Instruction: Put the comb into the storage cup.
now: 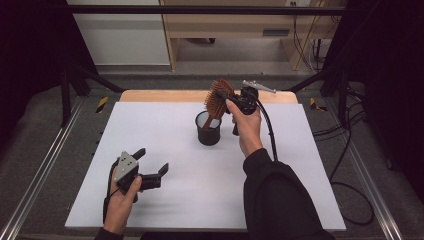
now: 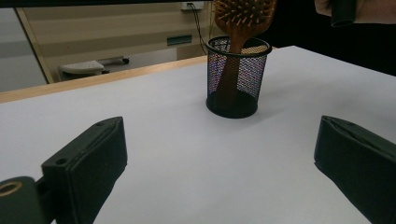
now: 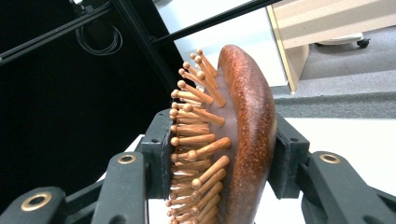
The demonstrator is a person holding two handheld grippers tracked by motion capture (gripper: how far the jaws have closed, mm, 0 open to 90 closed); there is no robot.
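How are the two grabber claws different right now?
The right gripper is shut on the wooden hairbrush; the left gripper is open, holding nothing. The right gripper is raised above the black mesh cup; the left gripper sits low near the table. Both have black jaws.

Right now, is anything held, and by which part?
The right hand-held gripper clamps the wooden hairbrush by its head. The left hand-held gripper holds nothing.

Wooden brush (image 1: 219,98), oval head, rows of round-tipped wooden pins; tilted, handle down inside cup (image 1: 208,129), head above the rim. Black wire-mesh cup, round, upright on white table, near far middle.
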